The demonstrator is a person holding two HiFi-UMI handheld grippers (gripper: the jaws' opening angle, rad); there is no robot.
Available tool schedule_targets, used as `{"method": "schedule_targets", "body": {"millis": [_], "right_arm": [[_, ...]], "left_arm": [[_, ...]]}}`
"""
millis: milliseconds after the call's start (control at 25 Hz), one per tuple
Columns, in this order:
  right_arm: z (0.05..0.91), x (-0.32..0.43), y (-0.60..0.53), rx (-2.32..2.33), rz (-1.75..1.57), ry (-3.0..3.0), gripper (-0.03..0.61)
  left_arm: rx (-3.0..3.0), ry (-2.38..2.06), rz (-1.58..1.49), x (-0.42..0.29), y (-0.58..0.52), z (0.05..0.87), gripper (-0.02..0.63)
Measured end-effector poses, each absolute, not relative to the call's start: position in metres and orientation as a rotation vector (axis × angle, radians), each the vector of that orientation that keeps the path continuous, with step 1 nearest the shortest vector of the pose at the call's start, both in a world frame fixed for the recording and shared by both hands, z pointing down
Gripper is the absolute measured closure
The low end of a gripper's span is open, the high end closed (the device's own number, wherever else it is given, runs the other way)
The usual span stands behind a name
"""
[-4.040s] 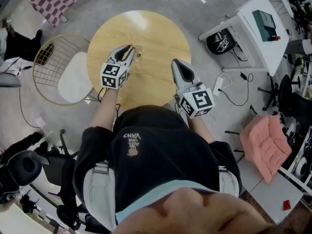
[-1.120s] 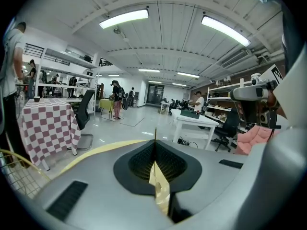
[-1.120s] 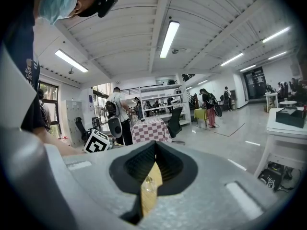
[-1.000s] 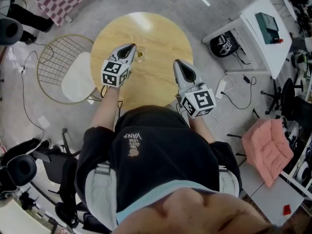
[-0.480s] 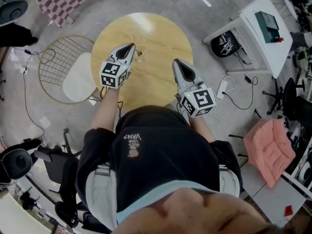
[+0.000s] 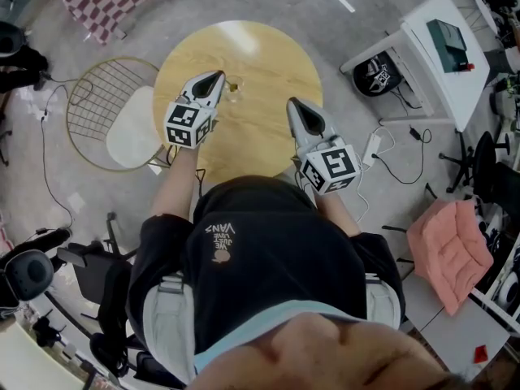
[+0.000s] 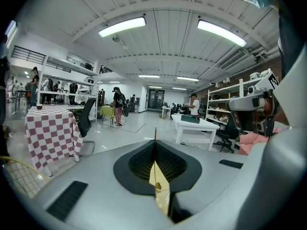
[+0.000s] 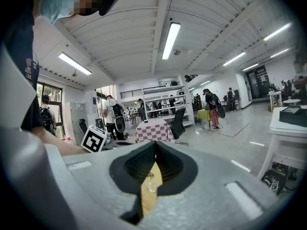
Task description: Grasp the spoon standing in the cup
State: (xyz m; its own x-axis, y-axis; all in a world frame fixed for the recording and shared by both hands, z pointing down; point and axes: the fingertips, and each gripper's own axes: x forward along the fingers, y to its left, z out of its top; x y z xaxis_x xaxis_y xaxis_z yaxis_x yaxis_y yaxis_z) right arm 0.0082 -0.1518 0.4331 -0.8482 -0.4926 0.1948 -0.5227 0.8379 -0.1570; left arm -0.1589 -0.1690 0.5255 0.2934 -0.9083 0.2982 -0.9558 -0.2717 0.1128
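1. Two claws showed, each a smooth grey shell with black ribbed pads and a cube of black-and-white square markers at its back.
2. The left claw (image 6: 215,80) was closed, its tips pressed together with nothing between them. The right claw (image 6: 293,104) was closed and empty too.
3. One small clear glass cup (image 6: 234,90) stood just right of the left claw's tips, not touching them, and ahead-left of the right claw. The spoon in it was too small to make out.
4. One round worktop (image 6: 260,55) of pale wood grain lay under both claws.
5. Both forearms reached forward from the body. The left claw angled slightly right toward the cup.
6. One gold wire chair (image 6: 89,104) with a white seat stood left of the left claw.
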Motion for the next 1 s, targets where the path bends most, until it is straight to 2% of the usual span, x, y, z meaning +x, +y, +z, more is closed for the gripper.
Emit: {"method": "schedule_targets", "body": {"millis": [1000], "right_arm": [[0.429,0.001,-0.146,0.742,0.302,-2.894,0.580]], "left_arm": [[2.349,-1.755,0.195,-0.156,-0.154,0.484,0.601]]}}
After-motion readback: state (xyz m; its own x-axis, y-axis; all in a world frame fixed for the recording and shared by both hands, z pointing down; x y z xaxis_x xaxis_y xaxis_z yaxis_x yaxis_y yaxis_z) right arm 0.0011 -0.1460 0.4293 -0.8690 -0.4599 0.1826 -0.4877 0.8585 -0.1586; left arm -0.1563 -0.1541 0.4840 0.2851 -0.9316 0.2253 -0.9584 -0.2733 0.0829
